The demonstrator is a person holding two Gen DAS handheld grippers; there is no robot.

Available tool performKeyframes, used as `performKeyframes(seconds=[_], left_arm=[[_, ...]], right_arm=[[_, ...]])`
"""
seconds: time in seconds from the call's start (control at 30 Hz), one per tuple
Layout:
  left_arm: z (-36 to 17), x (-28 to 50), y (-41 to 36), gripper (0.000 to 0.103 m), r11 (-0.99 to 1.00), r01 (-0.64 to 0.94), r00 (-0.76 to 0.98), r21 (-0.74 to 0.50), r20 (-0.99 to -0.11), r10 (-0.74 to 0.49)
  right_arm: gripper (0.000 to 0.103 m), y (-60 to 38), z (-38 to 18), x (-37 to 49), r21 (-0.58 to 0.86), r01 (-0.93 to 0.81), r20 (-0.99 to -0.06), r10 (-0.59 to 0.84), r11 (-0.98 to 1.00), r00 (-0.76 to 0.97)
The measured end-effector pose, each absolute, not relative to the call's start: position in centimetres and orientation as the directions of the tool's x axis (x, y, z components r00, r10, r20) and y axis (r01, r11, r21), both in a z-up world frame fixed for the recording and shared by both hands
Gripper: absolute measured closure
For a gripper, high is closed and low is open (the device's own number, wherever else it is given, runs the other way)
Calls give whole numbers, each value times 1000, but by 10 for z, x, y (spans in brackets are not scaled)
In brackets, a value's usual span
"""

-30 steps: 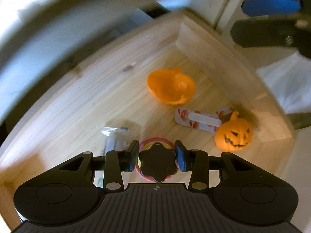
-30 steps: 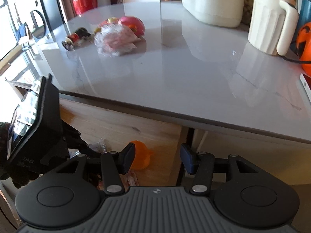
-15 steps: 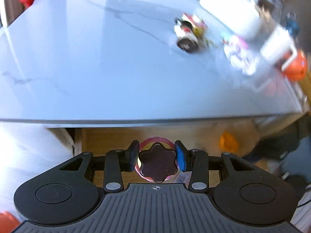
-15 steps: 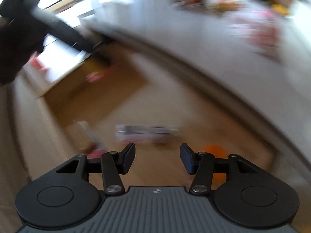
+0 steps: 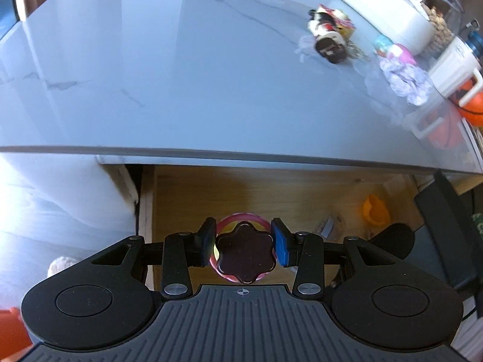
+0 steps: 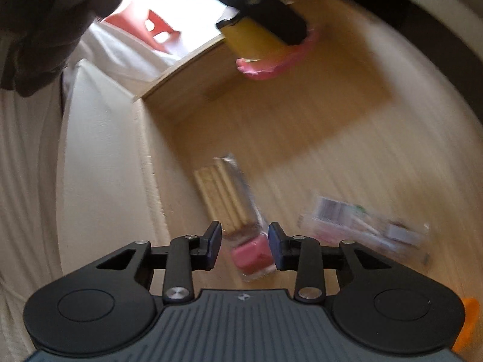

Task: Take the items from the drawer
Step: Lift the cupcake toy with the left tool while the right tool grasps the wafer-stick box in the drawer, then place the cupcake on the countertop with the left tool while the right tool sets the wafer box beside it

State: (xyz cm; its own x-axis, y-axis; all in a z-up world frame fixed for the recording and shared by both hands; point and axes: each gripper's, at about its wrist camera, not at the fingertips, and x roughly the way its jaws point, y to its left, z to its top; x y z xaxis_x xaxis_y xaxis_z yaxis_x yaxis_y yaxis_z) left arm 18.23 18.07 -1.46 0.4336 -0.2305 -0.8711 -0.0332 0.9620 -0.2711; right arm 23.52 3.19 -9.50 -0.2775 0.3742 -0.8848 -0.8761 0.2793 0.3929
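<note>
Wooden drawer (image 6: 347, 138), pulled open beneath a pale marble countertop (image 5: 169, 69); light-grained floor, several items lying loose.

Left gripper (image 5: 244, 247): jaws pressed on a small jar (image 5: 244, 252) with a dark scalloped lid and a pink-ringed rim, held up over the drawer's front part, below the countertop edge. In the right wrist view the same jar shows a yellow body and hangs at 12 o'clock, high over the drawer floor.

Right gripper (image 6: 244, 246): lowered into the drawer, jaws narrow and just been closing, with a clear packet of pale sticks with a pink block (image 6: 238, 220) between them; whether the pads touch it cannot be told.

Clear wrapped packet (image 6: 365, 230): flat on the drawer floor at 3 o'clock of the right gripper, near it, blurred.

Orange pumpkin half (image 5: 375, 210): on the drawer floor, at 2 o'clock of the left gripper.

Countertop items, far right: small figure toy (image 5: 327, 37), crumpled wrapper (image 5: 404, 80), white jug (image 5: 452, 69).
</note>
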Motion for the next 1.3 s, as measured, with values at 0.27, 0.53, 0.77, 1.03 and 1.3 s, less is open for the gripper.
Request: performKeyframes(seconds=[0.27,0.53,0.77,1.03,1.3], left_arm=[[-21,181,188,59,962,-69,416,-263,-884,-212],[-21,182,179,59,963,-45,417,-267,-881,-225],[-29,183,174,59,968,-37,380,-247,-900,-215],[-36,185,182,59,967,-77,366,-242,-909,-198],[-28,182,176,59,969,-8,390,-246,-893,-224]], right_arm=[[69,50,-104,226,371,-898,-895,349,236,-278],[75,8,-89,233,80,-901,-956,288,427,51],[73,11,-82,217,10,-933,-927,352,360,126],[65,58,-99,217,-29,-953,-920,364,303,143],[70,30,-67,226,57,-896,-928,355,440,115]])
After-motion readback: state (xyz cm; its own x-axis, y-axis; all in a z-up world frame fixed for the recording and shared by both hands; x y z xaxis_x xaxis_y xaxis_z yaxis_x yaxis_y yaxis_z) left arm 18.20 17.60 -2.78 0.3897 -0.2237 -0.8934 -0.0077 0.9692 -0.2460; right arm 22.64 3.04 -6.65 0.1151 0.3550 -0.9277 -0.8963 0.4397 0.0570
